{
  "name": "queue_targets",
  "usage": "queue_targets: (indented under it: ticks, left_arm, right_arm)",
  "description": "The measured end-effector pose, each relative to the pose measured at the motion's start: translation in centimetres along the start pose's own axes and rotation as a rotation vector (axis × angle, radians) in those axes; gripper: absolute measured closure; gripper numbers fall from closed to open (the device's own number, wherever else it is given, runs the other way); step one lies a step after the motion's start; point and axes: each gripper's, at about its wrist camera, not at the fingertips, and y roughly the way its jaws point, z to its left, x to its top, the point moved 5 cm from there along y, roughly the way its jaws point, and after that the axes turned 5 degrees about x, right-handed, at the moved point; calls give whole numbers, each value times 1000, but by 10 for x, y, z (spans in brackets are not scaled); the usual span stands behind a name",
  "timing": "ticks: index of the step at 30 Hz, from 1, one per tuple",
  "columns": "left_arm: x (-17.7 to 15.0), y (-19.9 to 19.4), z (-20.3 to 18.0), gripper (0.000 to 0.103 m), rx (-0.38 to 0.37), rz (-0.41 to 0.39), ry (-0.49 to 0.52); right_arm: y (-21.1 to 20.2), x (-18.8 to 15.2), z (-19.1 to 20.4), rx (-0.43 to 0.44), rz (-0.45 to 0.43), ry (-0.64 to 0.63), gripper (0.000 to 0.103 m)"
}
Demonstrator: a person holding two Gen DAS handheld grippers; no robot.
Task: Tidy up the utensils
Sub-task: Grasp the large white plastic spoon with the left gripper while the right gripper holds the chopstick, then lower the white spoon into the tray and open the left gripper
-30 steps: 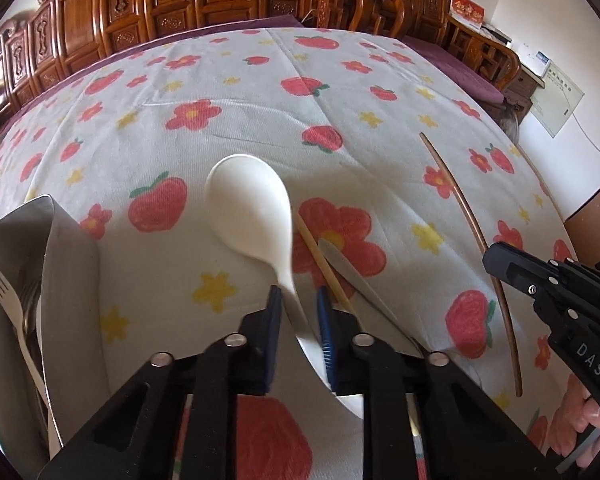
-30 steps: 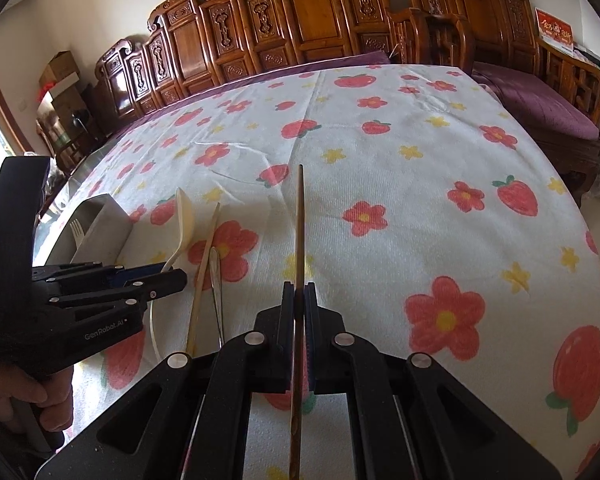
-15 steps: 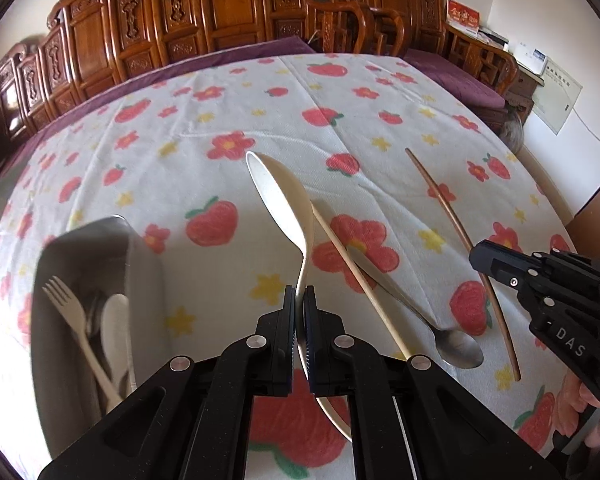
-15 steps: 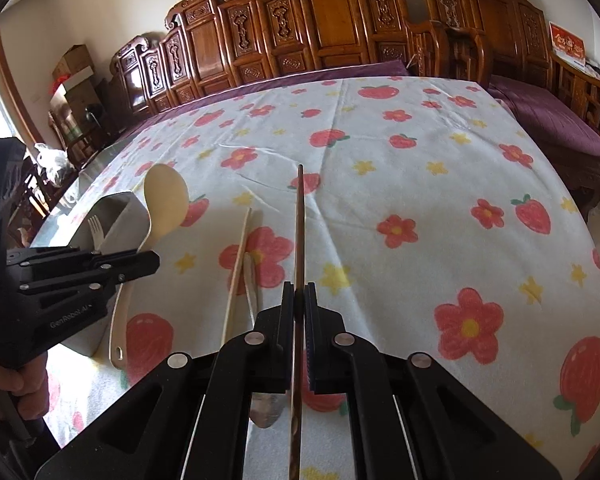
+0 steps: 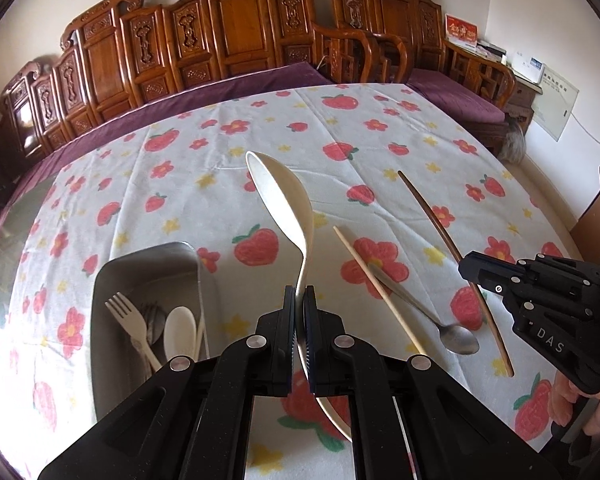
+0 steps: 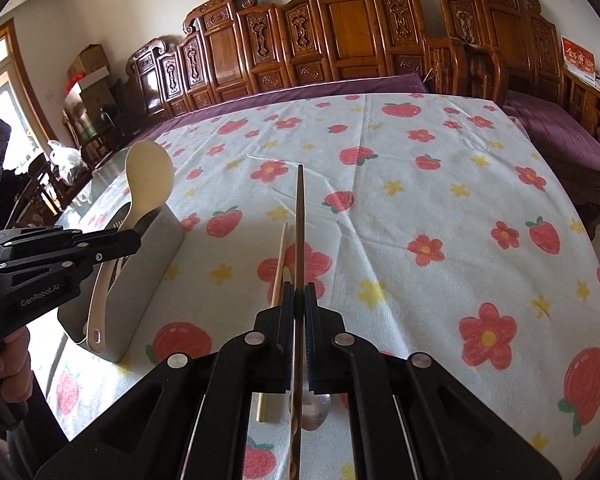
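Above the flowered surface (image 5: 380, 128), the left gripper (image 5: 300, 300) is clamped on the handle of a cream serving spoon (image 5: 284, 196), held clear of the cloth with its bowl pointing away. Just to its left sits the grey utensil tray (image 5: 104, 280), which holds a pale fork (image 5: 128, 320) and a small spoon (image 5: 179, 330). The right gripper (image 6: 299, 296) is closed on a dark chopstick (image 6: 299, 216); whether that stick has left the cloth is hard to tell. A light chopstick (image 5: 376, 284) and a metal spoon (image 5: 456, 336) lie between the two grippers. To place the serving spoon well, I would swing it left until it lines up with the tray's long side, lower the bowl end first, and release only once it rests among the other pieces. Its long handle could catch the tray's rim.
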Motion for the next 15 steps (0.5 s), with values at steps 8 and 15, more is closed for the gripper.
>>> queue_targets:
  ticks: [8,15]
  left_arm:
    - [-7,-11,26,100,21,-5,-9]
    - [-11,-18,51,100,40,-9,-17]
  right_arm:
    - [1,3,21,27,-2,-28,97]
    - [0,2,45,56,-5,-67,97]
